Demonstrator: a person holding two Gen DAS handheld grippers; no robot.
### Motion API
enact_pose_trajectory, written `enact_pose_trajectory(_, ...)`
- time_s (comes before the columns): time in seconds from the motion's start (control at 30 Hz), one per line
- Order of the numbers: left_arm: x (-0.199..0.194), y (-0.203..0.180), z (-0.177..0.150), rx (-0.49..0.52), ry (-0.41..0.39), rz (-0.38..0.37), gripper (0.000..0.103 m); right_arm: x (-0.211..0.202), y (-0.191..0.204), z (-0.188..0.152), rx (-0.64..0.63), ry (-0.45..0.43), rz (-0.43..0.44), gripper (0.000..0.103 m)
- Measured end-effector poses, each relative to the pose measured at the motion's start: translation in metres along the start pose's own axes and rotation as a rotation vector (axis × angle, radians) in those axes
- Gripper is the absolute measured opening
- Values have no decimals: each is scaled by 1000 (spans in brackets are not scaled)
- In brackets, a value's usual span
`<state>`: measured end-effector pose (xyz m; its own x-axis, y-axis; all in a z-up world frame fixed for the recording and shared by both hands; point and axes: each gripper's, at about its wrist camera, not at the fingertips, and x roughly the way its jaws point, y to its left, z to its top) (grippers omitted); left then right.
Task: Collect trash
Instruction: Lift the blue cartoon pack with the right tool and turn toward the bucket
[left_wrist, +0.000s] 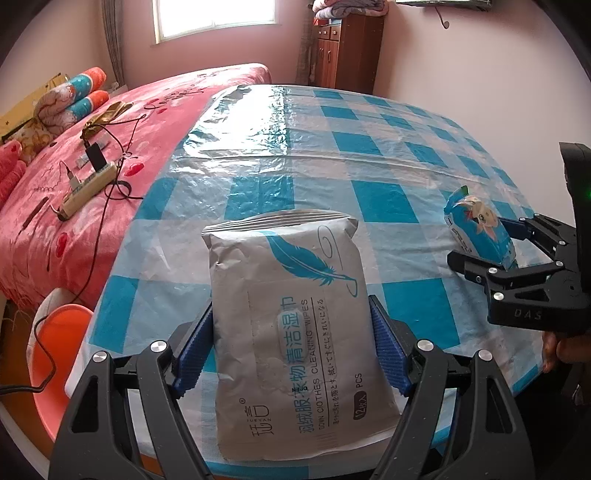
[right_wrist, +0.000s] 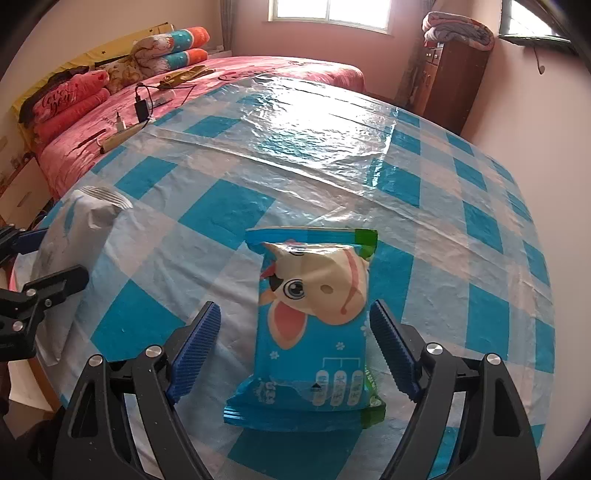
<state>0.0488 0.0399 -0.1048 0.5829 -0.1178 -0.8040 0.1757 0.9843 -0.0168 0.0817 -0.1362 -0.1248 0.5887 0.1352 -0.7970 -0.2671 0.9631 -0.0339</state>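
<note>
A grey wet-wipes pack (left_wrist: 295, 325) with a blue feather print lies on the blue-and-white checked table cover (left_wrist: 369, 147). My left gripper (left_wrist: 291, 336) has its blue pads touching both sides of the pack. A blue snack pack (right_wrist: 317, 332) with a cartoon dog lies between the pads of my right gripper (right_wrist: 295, 339), with gaps on both sides. The right gripper also shows in the left wrist view (left_wrist: 484, 243) around the snack pack (left_wrist: 476, 229). The grey pack shows at the left of the right wrist view (right_wrist: 77, 229).
An orange basin (left_wrist: 55, 354) sits below the table's left edge. A pink bed (left_wrist: 92, 166) with a power strip (left_wrist: 88, 188), cables and rolled blankets lies to the left. A brown cabinet (left_wrist: 347, 48) stands by the far wall.
</note>
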Motion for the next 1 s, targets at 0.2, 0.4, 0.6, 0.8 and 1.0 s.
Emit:
enact_pose_trajectory(0.2,-1,4,2,-31,-5,16,78,-6,-10,5,20,-40,-5,81)
enact_pose_trajectory(0.4,-3,14,5,-67,-13,26,78,-3,-13,7,15,-38,14,49)
enact_pose_trajectory(0.6,-9,22,9,-74,-26,43,78,-5,-6,7,-19,-53,26,42)
enact_pose_trajectory(0.8,-16,32,12,-79,-46,59,78,-6,-2,13,-22,-55,44,41)
enact_pose_trajectory(1.0,-23,48,16,-84,-64,90,78,-10,5,25,-22,-64,79,41)
